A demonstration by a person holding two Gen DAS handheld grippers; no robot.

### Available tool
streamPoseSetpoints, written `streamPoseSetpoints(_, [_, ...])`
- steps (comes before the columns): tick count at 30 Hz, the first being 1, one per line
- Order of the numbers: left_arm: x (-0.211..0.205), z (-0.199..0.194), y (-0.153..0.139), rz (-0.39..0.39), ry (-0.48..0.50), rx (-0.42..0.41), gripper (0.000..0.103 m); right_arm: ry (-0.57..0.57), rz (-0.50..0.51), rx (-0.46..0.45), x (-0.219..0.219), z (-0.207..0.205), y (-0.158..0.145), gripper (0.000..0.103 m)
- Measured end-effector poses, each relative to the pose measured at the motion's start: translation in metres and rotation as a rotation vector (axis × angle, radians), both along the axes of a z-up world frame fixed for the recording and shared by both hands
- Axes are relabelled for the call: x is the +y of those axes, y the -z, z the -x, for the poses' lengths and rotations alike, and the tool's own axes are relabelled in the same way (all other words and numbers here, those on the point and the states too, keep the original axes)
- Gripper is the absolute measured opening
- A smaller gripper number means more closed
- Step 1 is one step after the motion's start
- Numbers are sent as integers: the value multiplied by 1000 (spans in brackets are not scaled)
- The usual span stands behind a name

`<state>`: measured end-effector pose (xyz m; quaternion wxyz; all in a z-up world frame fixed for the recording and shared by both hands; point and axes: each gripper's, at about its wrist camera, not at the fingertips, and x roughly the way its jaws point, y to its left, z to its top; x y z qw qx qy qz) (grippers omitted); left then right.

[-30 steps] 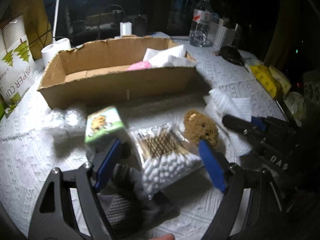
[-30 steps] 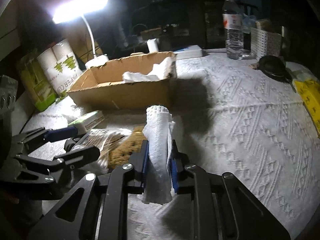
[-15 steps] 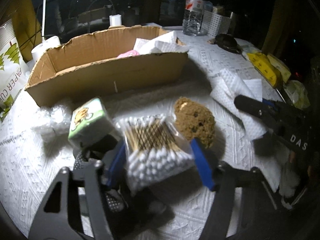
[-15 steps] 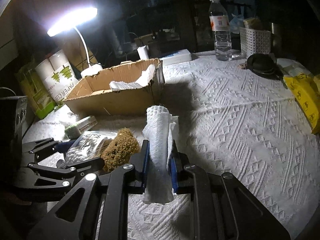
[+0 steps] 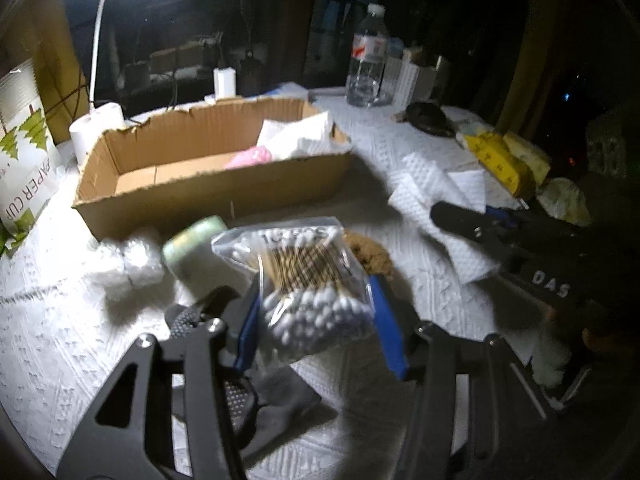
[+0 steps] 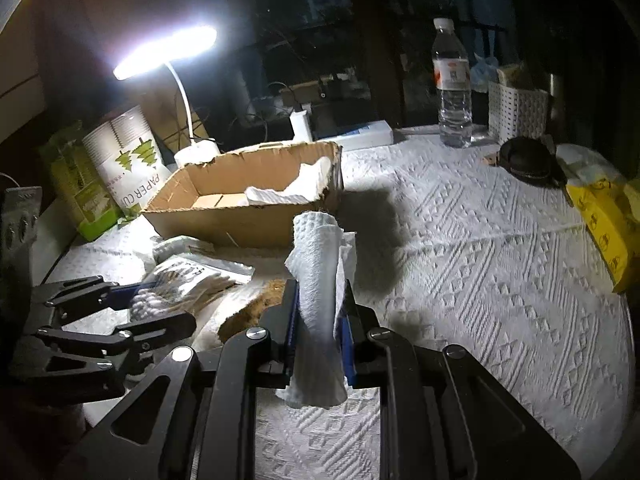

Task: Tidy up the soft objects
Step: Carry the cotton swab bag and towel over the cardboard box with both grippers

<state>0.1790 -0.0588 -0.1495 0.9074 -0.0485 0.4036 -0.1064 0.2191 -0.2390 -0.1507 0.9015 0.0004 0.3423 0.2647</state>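
My left gripper (image 5: 316,300) is shut on a clear bag of cotton swabs (image 5: 304,280) and holds it just above the table; the bag also shows in the right wrist view (image 6: 188,280). A rolled white paper towel (image 6: 320,280) stands upright between the blue pads of my right gripper (image 6: 320,304), which is shut on it. Ahead stands an open cardboard box (image 5: 208,196) with white tissue and a pink item inside. A brown sponge (image 5: 372,256) lies behind the bag. A green tissue pack (image 5: 192,248) and a clear plastic bundle (image 5: 128,264) lie to its left.
A water bottle (image 6: 452,92), a white basket (image 6: 516,116) and a black object (image 6: 524,164) stand at the back right. Yellow packs (image 6: 604,220) lie at the right edge. A desk lamp (image 6: 168,52) and a paper cup pack (image 6: 124,160) are left of the box. A dark glove (image 5: 256,400) lies under my left gripper.
My left gripper's jaws closed onto the cotton swab bag and raised it off the table. The right gripper rose a little, still gripping the paper towel.
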Motion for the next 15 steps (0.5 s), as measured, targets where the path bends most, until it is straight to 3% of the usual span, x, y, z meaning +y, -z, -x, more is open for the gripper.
streamPoseSetpoints(7, [14, 8, -19, 74, -5, -41, 52, -17, 10, -25, 10, 4, -12, 20])
streamPoseSetpoints(15, [33, 10, -35, 53, -47, -98, 52, -38, 23, -57, 24, 3, -27, 20])
